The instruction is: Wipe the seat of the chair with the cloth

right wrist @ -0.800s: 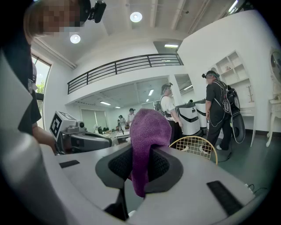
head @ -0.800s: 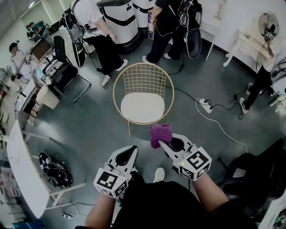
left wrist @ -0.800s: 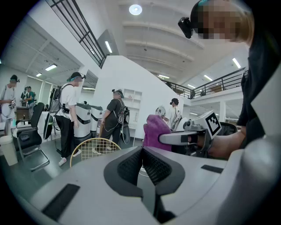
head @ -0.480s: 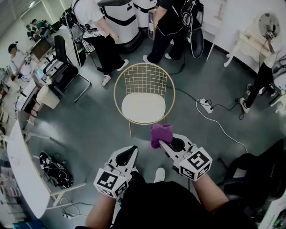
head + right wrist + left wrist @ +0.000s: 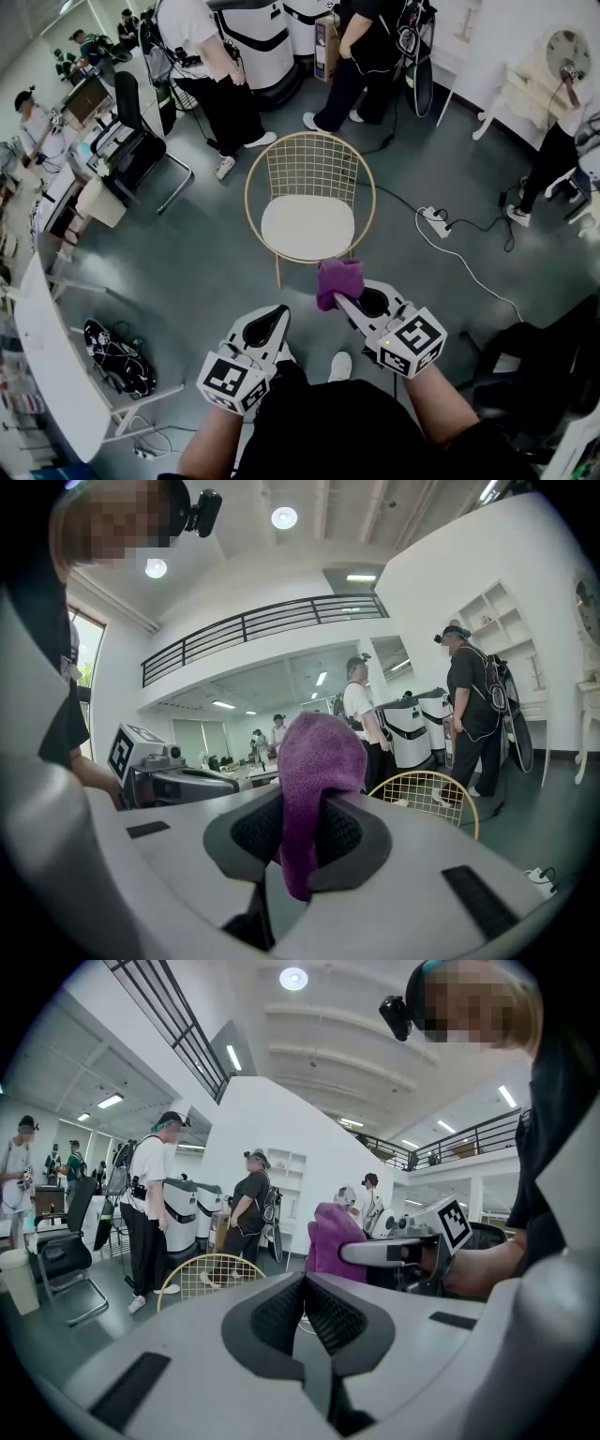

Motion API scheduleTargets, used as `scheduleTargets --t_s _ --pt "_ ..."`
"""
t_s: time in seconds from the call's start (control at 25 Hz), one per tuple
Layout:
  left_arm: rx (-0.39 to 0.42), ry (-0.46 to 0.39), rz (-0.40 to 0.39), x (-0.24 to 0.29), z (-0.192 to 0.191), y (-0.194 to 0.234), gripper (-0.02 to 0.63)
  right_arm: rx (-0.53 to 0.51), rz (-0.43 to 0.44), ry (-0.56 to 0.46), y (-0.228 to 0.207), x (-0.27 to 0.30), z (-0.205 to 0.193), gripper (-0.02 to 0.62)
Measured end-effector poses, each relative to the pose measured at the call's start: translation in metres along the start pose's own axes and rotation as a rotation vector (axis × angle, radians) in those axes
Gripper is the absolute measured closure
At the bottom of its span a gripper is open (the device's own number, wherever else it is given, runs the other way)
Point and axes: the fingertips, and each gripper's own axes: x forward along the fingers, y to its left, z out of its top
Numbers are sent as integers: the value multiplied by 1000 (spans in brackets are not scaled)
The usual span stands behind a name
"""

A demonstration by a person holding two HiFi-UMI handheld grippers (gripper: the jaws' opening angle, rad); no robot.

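A gold wire chair [image 5: 310, 192] with a white round seat [image 5: 307, 228] stands on the grey floor ahead of me. My right gripper [image 5: 339, 298] is shut on a purple cloth [image 5: 337, 278], held just short of the seat's near edge; the cloth [image 5: 319, 771] bulges up between the jaws in the right gripper view. My left gripper [image 5: 274, 322] is shut with nothing in it, lower and to the left of the cloth. The left gripper view shows the chair back [image 5: 208, 1274] and the cloth [image 5: 333, 1239] beyond it.
Several people stand behind the chair near white machines [image 5: 258, 42]. A power strip with cables [image 5: 433, 222] lies on the floor at the right. A black office chair [image 5: 141, 141] and desks are at the left, a dark bag [image 5: 117, 356] at lower left.
The chair sits slightly farther right and higher in the head view. Both grippers hold the same place and the cloth stays gripped. People behind have shifted.
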Motion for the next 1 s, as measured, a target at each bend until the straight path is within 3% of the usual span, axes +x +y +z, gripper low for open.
scheduleTargets --t_s 1.0 --pt "-26 -5 -61 -28 9 143 595 30 -55 28 20 141 17 528"
